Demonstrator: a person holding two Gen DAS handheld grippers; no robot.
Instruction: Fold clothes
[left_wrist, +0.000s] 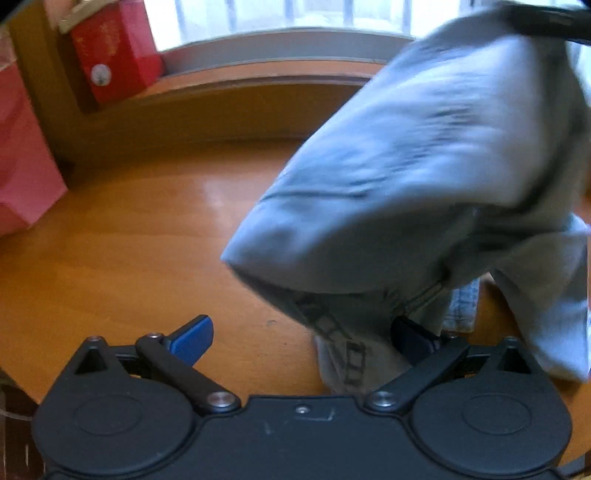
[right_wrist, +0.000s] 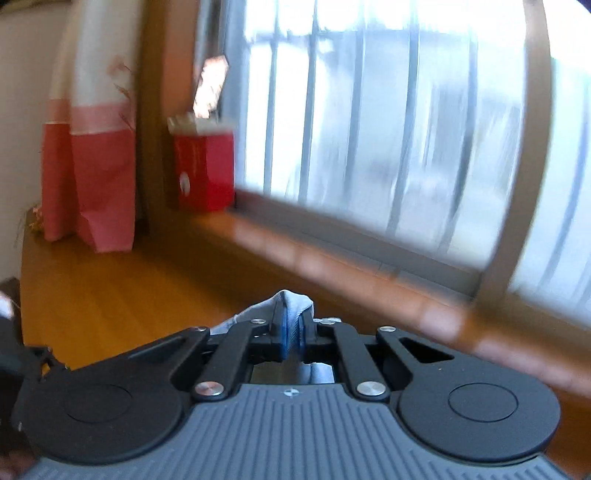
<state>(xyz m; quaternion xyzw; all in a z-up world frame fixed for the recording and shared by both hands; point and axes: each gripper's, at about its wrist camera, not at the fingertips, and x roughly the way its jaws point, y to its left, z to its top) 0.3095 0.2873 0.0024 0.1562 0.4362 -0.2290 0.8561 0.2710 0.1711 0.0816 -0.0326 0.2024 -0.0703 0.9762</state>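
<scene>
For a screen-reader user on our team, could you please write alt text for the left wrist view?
A grey garment hangs lifted over an orange wooden table, its lower folds draping between the open left tongs and hiding one blue pad. A red box and a pink paper bag stand at the far left, below a bright window.

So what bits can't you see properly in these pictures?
- Left wrist view: the grey garment is motion-blurred and cut off by the right edge, so what kind of clothing it is stays unclear.
- Left wrist view: the cloth covers one finger of the open left tongs.
- Right wrist view: the right tongs pinch a bit of cloth; the rest hangs below the frame.
- Right wrist view: the red box is too blurred to read.
</scene>
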